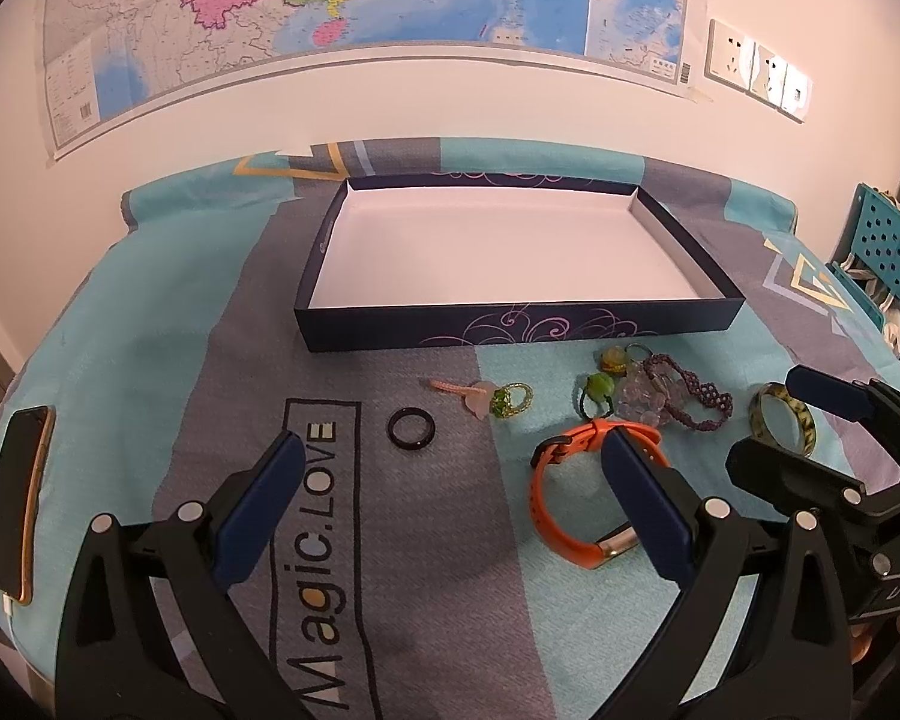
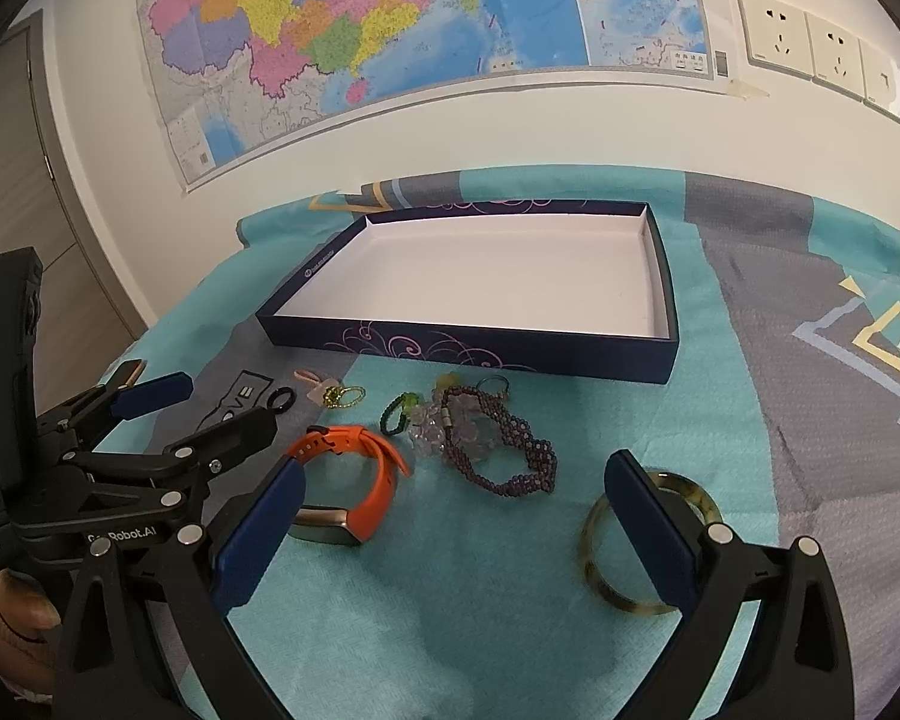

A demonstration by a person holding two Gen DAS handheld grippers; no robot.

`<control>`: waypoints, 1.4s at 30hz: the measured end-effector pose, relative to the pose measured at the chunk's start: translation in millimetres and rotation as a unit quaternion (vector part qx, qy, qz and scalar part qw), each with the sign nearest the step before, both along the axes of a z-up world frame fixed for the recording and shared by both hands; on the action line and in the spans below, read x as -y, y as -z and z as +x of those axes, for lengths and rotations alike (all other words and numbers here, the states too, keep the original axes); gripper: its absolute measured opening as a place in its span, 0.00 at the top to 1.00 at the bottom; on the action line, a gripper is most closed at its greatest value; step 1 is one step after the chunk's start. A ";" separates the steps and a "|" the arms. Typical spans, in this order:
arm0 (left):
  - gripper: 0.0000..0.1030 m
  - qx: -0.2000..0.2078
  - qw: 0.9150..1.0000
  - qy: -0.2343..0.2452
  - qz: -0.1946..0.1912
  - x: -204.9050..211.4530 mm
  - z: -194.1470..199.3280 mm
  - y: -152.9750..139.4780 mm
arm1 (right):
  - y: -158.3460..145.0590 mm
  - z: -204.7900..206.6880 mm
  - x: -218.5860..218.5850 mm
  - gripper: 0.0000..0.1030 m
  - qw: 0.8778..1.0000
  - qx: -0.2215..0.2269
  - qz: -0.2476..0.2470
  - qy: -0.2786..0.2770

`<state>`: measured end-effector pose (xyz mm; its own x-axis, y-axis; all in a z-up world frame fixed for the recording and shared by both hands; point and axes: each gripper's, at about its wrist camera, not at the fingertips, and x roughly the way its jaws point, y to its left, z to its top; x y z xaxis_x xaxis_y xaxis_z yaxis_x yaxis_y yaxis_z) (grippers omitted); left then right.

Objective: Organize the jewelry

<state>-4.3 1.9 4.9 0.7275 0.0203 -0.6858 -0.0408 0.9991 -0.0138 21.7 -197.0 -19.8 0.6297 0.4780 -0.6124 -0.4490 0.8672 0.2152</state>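
Table: blue cloth [image 2: 570, 630], empty box [image 2: 660, 354] behind, jewelry in front of it.
Bangle [image 2: 594, 546]: stiff, smooth, maybe slippery; I take it across the rim.
Grippers: my right gripper [image 2: 450, 516] and left gripper [image 1: 450, 468] both stand apart, holding nothing.

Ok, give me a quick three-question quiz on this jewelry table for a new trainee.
1. True or false: the box already holds jewelry.
2. Which piece lies nearest the right gripper: A) black ring, B) yellow-green bangle, C) pink charm?
3. What colour is the watch band beside the left gripper?

Key: 1 false, the box is empty. 2 B. 3 orange.
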 end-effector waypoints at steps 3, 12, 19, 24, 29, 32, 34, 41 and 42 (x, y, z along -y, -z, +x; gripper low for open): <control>0.05 0.000 1.000 -0.001 0.000 0.2 -0.2 0.3 | -0.1 0.0 0.1 0.06 1.000 0.000 0.000 0.000; 0.05 -0.001 1.000 0.000 0.000 2.1 -0.7 1.6 | 0.9 0.2 0.5 0.06 1.000 -0.002 -0.001 0.001; 0.05 -0.002 1.000 0.000 0.000 2.8 -0.7 3.9 | 1.8 -3.0 -0.4 0.06 1.000 -0.003 0.002 0.002; 0.05 -0.002 1.000 0.001 0.000 3.1 -1.2 4.5 | 2.4 -1.2 0.7 0.06 1.000 -0.009 0.003 0.001; 0.05 -0.002 1.000 0.001 0.000 3.4 -1.2 5.4 | 3.0 0.9 0.8 0.06 1.000 -0.011 0.004 0.000; 0.05 -0.002 1.000 0.001 0.000 3.5 -1.2 5.4 | 3.4 1.9 0.5 0.06 1.000 -0.012 0.004 0.001; 0.05 -0.003 1.000 0.002 0.000 4.0 -1.3 6.0 | 3.8 2.1 1.2 0.06 1.000 -0.012 0.004 0.001; 0.05 -0.004 1.000 0.002 0.000 5.3 -1.6 7.7 | 3.9 0.9 1.3 0.06 1.000 -0.013 0.005 0.001; 0.05 -0.004 1.000 0.001 0.000 5.5 -1.7 8.0 | 3.9 0.7 1.5 0.06 1.000 -0.013 0.005 0.000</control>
